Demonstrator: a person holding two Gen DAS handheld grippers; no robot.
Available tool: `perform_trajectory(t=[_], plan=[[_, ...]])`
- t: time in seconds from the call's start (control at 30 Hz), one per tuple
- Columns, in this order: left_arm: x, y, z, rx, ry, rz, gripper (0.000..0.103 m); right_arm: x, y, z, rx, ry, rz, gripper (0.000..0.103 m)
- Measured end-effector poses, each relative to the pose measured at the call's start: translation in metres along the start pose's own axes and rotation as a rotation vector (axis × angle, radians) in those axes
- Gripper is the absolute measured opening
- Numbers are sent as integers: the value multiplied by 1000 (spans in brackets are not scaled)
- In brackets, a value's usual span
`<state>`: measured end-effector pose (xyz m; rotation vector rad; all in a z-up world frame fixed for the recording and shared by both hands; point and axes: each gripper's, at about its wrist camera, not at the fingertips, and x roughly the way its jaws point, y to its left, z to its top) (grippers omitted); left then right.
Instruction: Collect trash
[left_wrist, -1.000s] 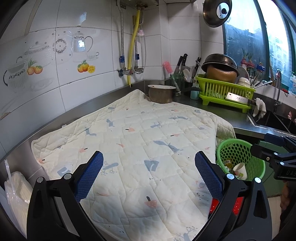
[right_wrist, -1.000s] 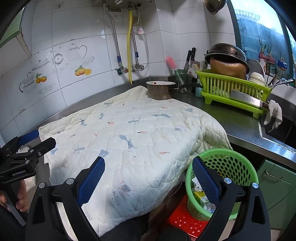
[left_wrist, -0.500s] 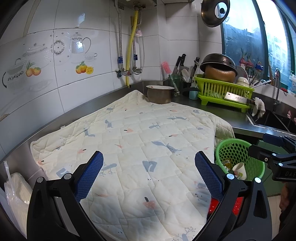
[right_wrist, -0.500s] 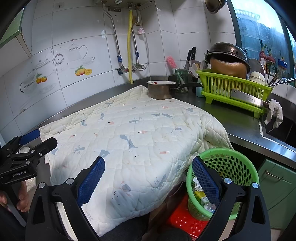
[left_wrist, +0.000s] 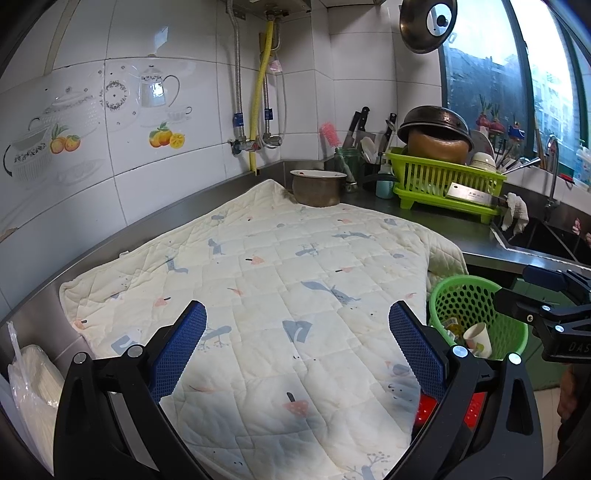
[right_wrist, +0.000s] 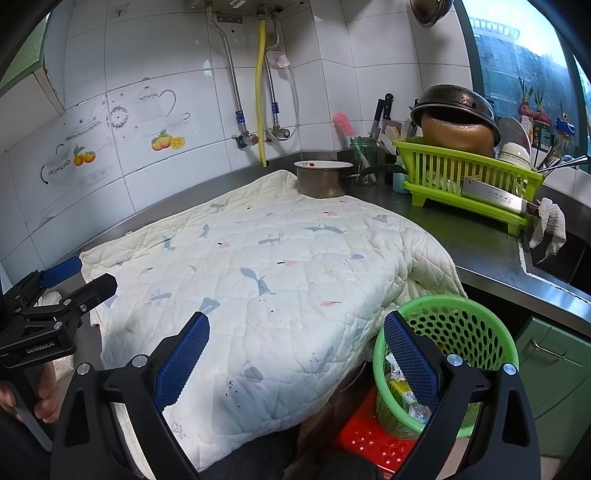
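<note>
A green mesh waste basket (left_wrist: 458, 295) (right_wrist: 491, 332) stands on a red stool (right_wrist: 369, 439) below the counter's front edge. It holds a paper cup (left_wrist: 478, 334) and wrappers (right_wrist: 400, 387). My left gripper (left_wrist: 297, 325) is open and empty above the quilted cloth (left_wrist: 277, 277). My right gripper (right_wrist: 295, 336) is open and empty, over the cloth's front edge (right_wrist: 258, 295) with its right finger in front of the basket. No loose trash shows on the cloth.
A metal pot (left_wrist: 317, 186) sits at the cloth's far corner. A green dish rack (left_wrist: 443, 184) with a pot and cleaver stands to the right, then a sink (left_wrist: 543, 240). A plastic bag (left_wrist: 29, 387) lies at the left. Each gripper shows in the other's view (left_wrist: 554, 314) (right_wrist: 48, 306).
Both grippers have stayed open and empty. The views have drifted only slightly; nothing was picked up or moved.
</note>
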<state>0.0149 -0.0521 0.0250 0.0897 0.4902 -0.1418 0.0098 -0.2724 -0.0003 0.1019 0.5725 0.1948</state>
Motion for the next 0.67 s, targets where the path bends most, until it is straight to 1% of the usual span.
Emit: perform_trajectory(t=[0.2, 0.3, 0.67], plan=[[1, -2, -1, 9, -7, -6, 98, 1, 2, 0, -3, 0, 3, 92], [0, -3, -1, 15, -12, 6, 98, 1, 1, -1, -2, 1, 4, 92], [0, -1, 0, 6, -9, 7, 98, 1, 0, -2, 3, 1, 9, 92]])
